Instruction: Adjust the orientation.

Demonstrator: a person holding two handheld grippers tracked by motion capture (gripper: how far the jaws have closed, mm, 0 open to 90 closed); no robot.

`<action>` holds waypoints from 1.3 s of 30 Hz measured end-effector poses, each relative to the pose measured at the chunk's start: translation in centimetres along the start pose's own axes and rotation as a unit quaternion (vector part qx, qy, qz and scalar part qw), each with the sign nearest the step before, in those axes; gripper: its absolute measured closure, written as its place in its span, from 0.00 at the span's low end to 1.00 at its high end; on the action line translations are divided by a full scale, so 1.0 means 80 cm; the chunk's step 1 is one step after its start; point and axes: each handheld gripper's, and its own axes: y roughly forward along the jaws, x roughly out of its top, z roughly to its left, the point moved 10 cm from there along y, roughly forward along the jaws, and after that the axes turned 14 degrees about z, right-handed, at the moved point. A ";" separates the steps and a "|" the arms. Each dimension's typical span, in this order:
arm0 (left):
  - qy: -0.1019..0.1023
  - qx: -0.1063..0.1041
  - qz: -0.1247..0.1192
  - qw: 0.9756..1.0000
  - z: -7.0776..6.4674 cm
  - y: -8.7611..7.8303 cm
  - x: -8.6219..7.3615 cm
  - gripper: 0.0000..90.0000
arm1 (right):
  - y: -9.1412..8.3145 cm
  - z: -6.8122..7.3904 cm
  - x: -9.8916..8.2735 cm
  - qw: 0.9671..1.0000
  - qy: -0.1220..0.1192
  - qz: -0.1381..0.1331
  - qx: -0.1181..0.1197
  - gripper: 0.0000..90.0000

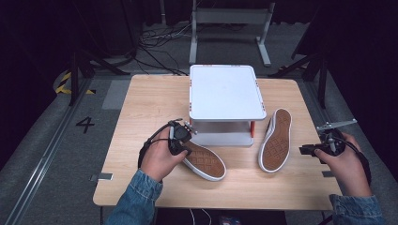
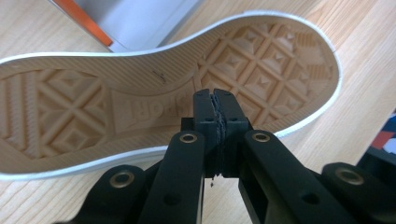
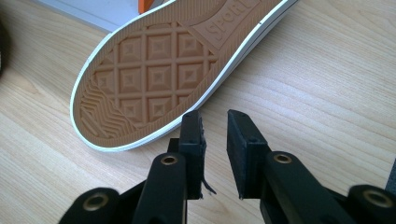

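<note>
Two sneakers lie sole-up on the wooden table, both with tan rubber soles and white rims. My left gripper (image 1: 186, 150) (image 2: 215, 95) hovers over the middle of the left shoe (image 1: 206, 162) (image 2: 116, 98). Its jaws are pressed together with nothing between them. The right shoe (image 1: 276, 140) (image 3: 154, 70) lies beside the white stand. My right gripper (image 1: 303, 150) (image 3: 215, 121) sits just off the near end of this shoe's sole. A narrow gap separates its jaws, and only bare table shows between them.
A white two-tier stand (image 1: 225, 91) with orange posts stands at the middle back of the table (image 1: 141, 103), its lower shelf (image 2: 135, 18) close behind the left shoe. Bare wood lies to the left and along the front edge. Dark floor and cables surround the table.
</note>
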 end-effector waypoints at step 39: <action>-0.027 0.011 -0.015 0.999 0.027 -0.001 -0.008 0.72 | 0.000 -0.004 -0.011 1.000 0.014 -0.001 -0.001 0.80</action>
